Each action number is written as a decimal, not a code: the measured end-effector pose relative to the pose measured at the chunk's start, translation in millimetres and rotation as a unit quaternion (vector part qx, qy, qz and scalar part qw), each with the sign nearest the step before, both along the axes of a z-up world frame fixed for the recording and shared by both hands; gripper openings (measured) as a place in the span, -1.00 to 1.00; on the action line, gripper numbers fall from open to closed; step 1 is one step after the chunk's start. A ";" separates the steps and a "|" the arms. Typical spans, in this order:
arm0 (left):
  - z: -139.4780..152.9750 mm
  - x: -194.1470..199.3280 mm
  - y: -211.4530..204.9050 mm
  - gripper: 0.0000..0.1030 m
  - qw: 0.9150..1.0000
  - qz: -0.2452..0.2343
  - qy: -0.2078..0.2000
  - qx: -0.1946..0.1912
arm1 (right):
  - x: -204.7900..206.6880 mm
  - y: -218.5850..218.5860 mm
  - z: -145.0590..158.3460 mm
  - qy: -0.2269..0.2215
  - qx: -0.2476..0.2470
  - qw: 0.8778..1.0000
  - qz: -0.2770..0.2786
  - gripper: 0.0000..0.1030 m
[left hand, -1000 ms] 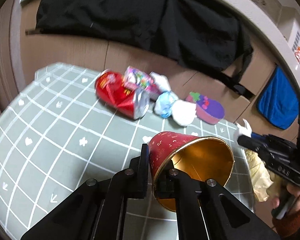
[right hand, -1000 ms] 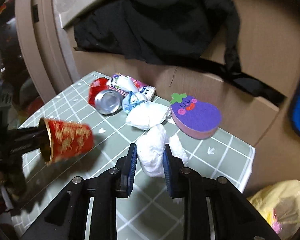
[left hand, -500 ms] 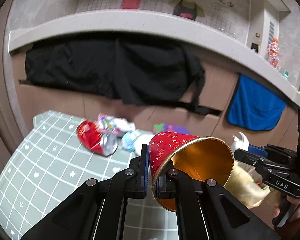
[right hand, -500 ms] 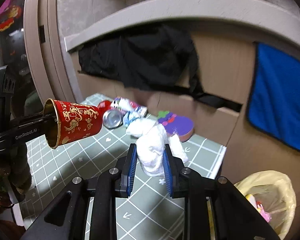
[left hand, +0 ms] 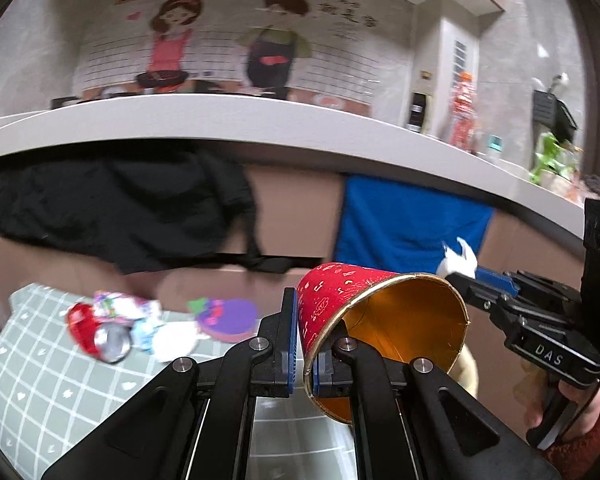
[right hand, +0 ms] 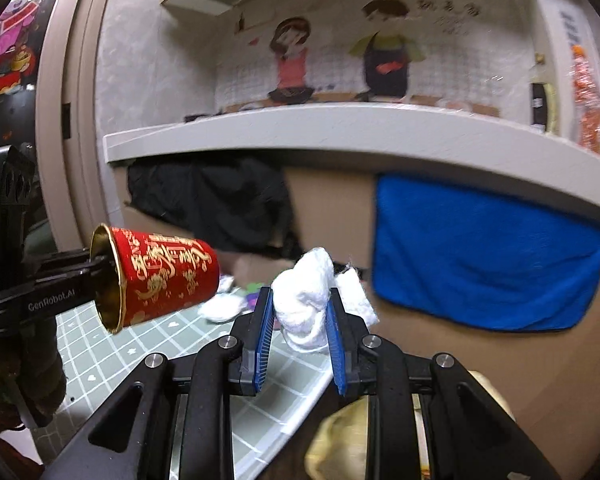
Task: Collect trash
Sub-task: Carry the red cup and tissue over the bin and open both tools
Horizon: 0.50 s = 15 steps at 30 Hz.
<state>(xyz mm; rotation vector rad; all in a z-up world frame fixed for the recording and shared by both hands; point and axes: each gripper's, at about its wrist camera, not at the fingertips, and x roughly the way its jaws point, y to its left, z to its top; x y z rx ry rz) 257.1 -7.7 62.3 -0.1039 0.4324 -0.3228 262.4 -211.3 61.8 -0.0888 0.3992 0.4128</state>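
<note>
My left gripper (left hand: pixel 306 344) is shut on the rim of a red paper cup (left hand: pixel 340 292) with a gold inside, held on its side in the air. From the right wrist view the cup (right hand: pixel 168 276) hangs at the left, off the left gripper (right hand: pixel 100 264). My right gripper (right hand: pixel 300 320) is shut on a white tissue wad (right hand: pixel 304 292). A yellow trash bag (right hand: pixel 340 432) lies below the right gripper, past the table edge. A crushed red can (left hand: pixel 96 332), a colourful wrapper (left hand: pixel 120 304), a white tissue (left hand: pixel 172 340) and a purple sponge (left hand: pixel 228 316) lie on the green checked table (left hand: pixel 40 380).
Behind the table a cardboard wall carries a black cloth (left hand: pixel 120 208) and a blue towel (right hand: pixel 480 260). A white shelf (left hand: pixel 260 128) runs above them. A person's hand in a red sleeve (left hand: pixel 580 440) holds the right gripper.
Both grippers have risen and drawn back from the table with the cup and the tissue still gripped. The table trash now sits lower and smaller in both views, and the wall above shows.
</note>
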 end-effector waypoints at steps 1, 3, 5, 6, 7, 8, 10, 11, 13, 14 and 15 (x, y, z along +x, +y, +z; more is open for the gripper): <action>0.2 1.1 -7.5 -0.90 1.000 -0.008 0.000 -0.001 | -1.4 -8.4 1.6 -0.003 0.000 1.000 -0.008 -0.55; 0.6 2.8 -26.0 -0.90 1.000 -0.024 -0.001 0.001 | -5.5 -25.7 4.7 -0.007 0.002 1.000 -0.022 -0.55; 0.8 4.1 -41.4 -0.90 0.999 -0.036 -0.003 0.004 | -8.8 -40.2 6.1 -0.011 0.003 0.999 -0.036 -0.55; 1.1 5.1 -49.7 -0.90 0.999 -0.043 -0.004 0.003 | -9.7 -47.1 6.5 -0.011 0.003 0.999 -0.042 -0.55; 1.6 6.9 -58.0 -0.90 0.999 -0.049 -0.006 0.002 | -10.9 -55.0 7.0 -0.012 0.004 0.999 -0.050 -0.55; 1.8 7.4 -65.3 -0.90 0.999 -0.054 -0.007 0.003 | -12.4 -63.8 7.3 -0.014 0.004 0.998 -0.058 -0.55; 1.0 9.4 -80.3 -0.90 0.998 -0.064 -0.008 0.005 | -13.0 -78.4 6.3 -0.014 0.007 0.997 -0.073 -0.55; -0.1 11.0 -88.3 -0.90 0.997 -0.070 -0.007 0.005 | -13.1 -83.3 5.9 -0.014 0.009 0.997 -0.078 -0.55; -3.1 13.0 -98.1 -0.90 0.997 -0.078 -0.005 0.006 | -14.7 -98.8 4.2 -0.012 0.015 0.995 -0.094 -0.55; -5.0 14.0 -103.2 -0.90 0.997 -0.082 -0.004 0.007 | -14.9 -103.0 3.8 -0.011 0.018 0.995 -0.097 -0.55; -7.3 15.3 -108.7 -0.90 0.996 -0.086 -0.002 0.008 | -15.9 -109.5 2.4 -0.010 0.021 0.994 -0.103 -0.55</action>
